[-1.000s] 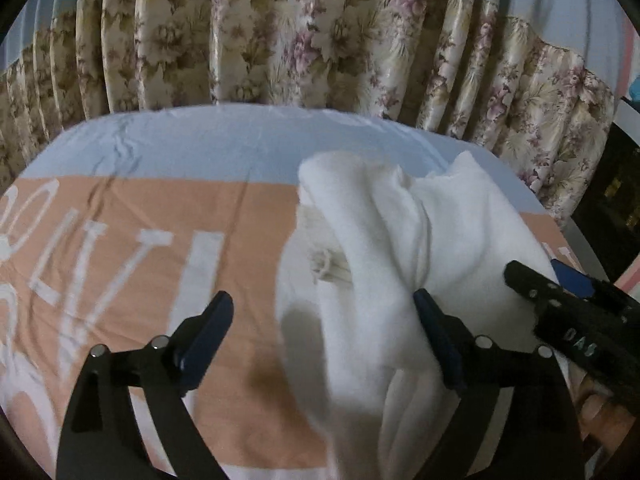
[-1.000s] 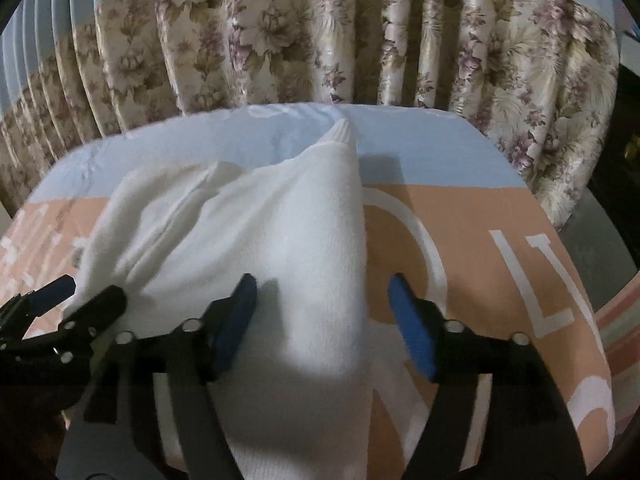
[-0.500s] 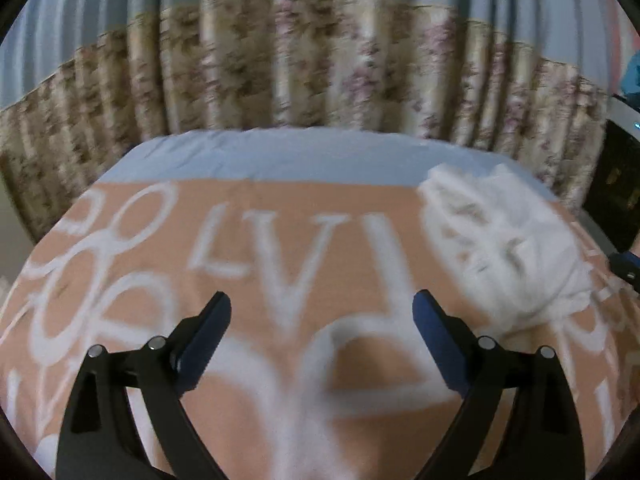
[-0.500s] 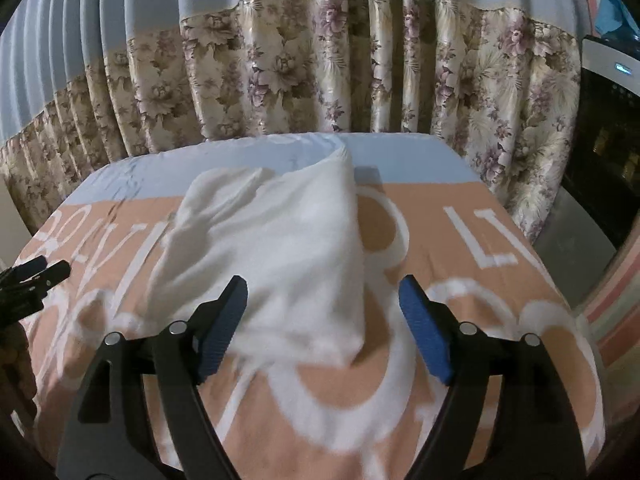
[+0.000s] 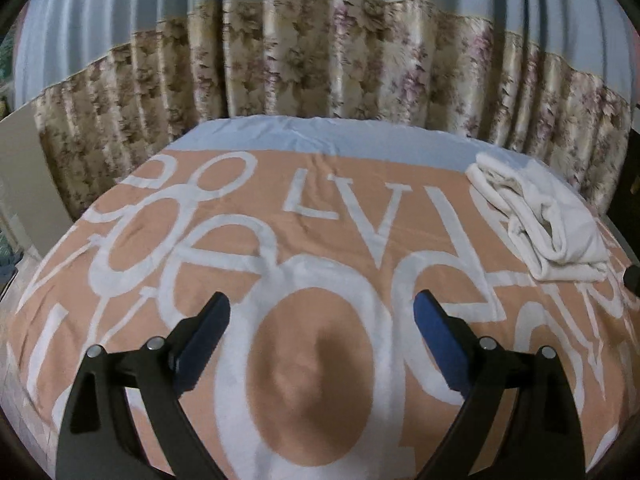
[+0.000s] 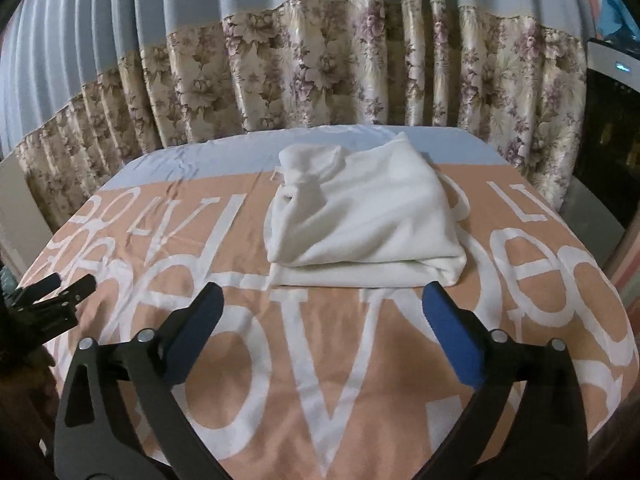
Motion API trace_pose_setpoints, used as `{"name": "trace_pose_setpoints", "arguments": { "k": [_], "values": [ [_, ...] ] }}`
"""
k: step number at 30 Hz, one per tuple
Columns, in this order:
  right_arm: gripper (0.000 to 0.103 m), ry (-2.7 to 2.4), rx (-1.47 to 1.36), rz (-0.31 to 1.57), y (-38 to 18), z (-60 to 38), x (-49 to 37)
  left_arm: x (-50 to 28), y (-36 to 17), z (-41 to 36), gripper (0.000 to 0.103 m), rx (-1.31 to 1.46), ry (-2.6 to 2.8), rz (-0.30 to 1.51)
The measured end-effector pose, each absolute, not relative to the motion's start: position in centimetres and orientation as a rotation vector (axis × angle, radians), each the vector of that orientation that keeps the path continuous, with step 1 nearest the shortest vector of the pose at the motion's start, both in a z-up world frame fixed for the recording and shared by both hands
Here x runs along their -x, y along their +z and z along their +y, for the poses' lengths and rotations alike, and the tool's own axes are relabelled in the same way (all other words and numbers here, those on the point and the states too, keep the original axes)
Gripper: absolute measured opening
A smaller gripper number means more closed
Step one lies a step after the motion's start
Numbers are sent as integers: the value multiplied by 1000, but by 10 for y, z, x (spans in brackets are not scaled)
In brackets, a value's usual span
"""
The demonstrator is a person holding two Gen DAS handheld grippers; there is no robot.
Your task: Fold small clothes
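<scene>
A white garment point(image 6: 360, 224) lies folded in a thick bundle on the orange cloth with white letters point(image 6: 320, 360). In the left wrist view it lies at the far right point(image 5: 540, 220). My right gripper point(image 6: 320, 328) is open and empty, a little short of the bundle's near edge. My left gripper point(image 5: 320, 340) is open and empty over bare cloth, well left of the garment. The left gripper also shows at the left edge of the right wrist view point(image 6: 52, 296).
The cloth covers a table point(image 5: 320, 132) with a pale blue band at the back. A floral curtain point(image 6: 320, 72) hangs close behind it. A dark appliance point(image 6: 612, 128) stands at the right. The table edge falls away at the right and left.
Both grippers have let go of the white garment and pulled back from it. The left one has swung to the left. The garment now rests folded on the cloth.
</scene>
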State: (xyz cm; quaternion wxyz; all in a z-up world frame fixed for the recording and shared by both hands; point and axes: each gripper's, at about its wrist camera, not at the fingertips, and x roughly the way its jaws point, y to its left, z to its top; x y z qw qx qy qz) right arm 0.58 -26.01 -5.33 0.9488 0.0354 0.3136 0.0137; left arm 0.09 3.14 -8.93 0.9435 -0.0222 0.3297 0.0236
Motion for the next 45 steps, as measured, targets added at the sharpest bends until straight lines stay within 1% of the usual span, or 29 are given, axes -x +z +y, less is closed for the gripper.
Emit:
{"name": "trace_pose_setpoints", "arguments": {
  "k": [1, 4, 6, 9, 12, 15, 18, 25, 33, 45],
  "values": [
    [100, 9, -78, 625, -53, -258, -4, 5, -86, 32, 101, 52, 56, 649],
    [100, -4, -86, 597, -55, -253, 1, 11, -85, 27, 101, 49, 35, 594],
    [100, 9, -51, 606, -59, -248, -2, 4, -90, 25, 101, 26, 34, 623],
    [100, -3, 15, 588, -63, -245, -6, -1, -90, 31, 101, 36, 55, 594],
    [100, -13, -5, 560, -61, -251, -7, -1, -88, 29, 101, 23, 48, 589],
    [100, -8, -32, 556, -58, -254, -5, -2, -89, 20, 101, -14, 36, 620],
    [100, -3, -31, 541, -54, -251, -1, -2, -88, 17, 101, 5, 25, 638],
    [100, 2, -37, 538, -49, -250, 2, 3, -78, 9, 101, -27, 24, 572],
    [100, 4, -46, 538, -48, -253, 1, 0, -73, 10, 101, -15, 43, 584],
    [100, 20, -53, 550, -48, -252, 0, 6, -55, 11, 101, -4, 45, 549]
  ]
}}
